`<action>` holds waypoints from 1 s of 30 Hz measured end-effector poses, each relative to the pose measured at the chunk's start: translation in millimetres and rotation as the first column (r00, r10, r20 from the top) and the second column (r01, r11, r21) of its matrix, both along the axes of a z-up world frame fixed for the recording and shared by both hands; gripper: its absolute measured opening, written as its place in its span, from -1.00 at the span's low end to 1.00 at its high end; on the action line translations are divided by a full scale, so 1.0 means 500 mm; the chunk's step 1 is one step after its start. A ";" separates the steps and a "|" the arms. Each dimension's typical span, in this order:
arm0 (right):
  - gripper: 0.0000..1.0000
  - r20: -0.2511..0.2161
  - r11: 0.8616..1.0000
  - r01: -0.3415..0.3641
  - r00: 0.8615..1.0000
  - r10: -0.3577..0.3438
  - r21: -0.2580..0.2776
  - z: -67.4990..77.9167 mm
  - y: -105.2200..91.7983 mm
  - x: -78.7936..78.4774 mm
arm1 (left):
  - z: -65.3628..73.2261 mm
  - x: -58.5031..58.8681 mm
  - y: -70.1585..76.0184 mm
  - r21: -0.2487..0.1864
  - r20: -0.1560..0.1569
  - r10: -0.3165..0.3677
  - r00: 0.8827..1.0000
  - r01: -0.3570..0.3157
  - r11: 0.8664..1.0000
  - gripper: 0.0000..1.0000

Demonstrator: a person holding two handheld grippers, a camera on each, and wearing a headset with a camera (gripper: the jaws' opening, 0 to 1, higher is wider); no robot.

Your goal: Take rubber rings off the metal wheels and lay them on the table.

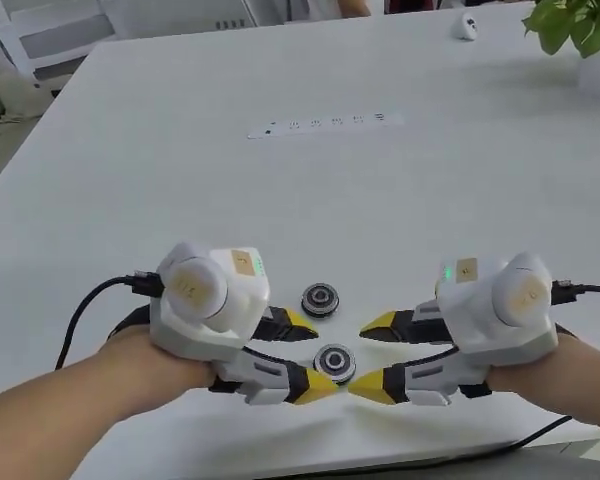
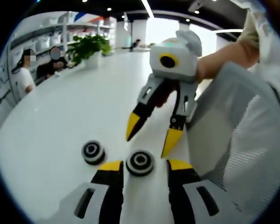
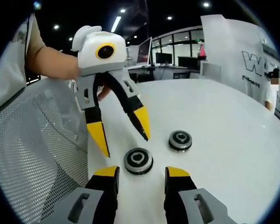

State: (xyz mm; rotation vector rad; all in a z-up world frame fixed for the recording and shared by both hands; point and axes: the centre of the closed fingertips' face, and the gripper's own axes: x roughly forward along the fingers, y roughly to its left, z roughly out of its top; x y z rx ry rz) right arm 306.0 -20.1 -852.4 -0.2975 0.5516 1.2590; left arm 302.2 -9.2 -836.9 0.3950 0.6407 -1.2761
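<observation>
Head view: your white, yellow-tipped left gripper (image 1: 323, 357) is spread open near the pale grey tabletop's (image 1: 180, 170) near edge. Between it and your equally open right gripper (image 1: 356, 360) lies a black-ringed round metal wheel (image 1: 334, 362); a second such wheel (image 1: 320, 298) sits just beyond. A green leafy plant (image 1: 575, 25) stands at the far right corner.

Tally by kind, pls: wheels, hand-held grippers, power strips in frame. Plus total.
Metal wheels: 2
Hand-held grippers: 2
Power strip: 1
Total: 5
</observation>
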 end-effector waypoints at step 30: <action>-0.30 -0.006 1.000 0.002 1.000 -0.002 -0.003 -0.010 -0.003 0.000 | -0.026 0.014 -0.017 0.043 0.059 -0.006 0.998 0.004 0.999 -0.72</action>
